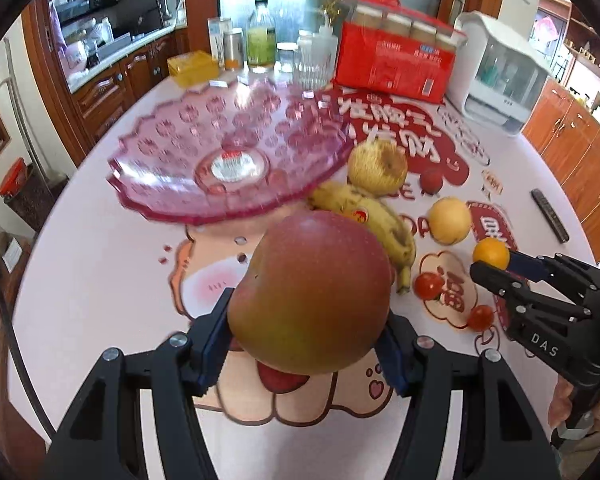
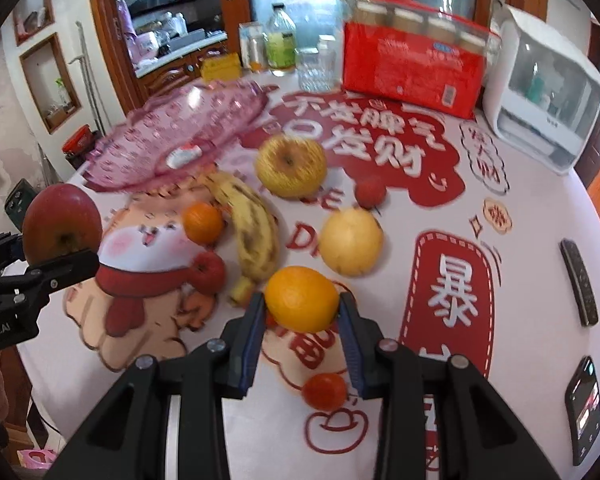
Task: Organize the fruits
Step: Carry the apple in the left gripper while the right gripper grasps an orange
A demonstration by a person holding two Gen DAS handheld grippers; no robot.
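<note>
Left gripper [image 1: 306, 344] and right gripper [image 2: 302, 340] both clamped, raised.

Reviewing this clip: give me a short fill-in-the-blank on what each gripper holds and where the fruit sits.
1. The left gripper is shut on a red ____.
2. The right gripper is shut on an ____.
3. The pink glass dish holds ____ fruit so far.
4. The banana lies on the ____.

Missing words: apple; orange; no; table
</note>
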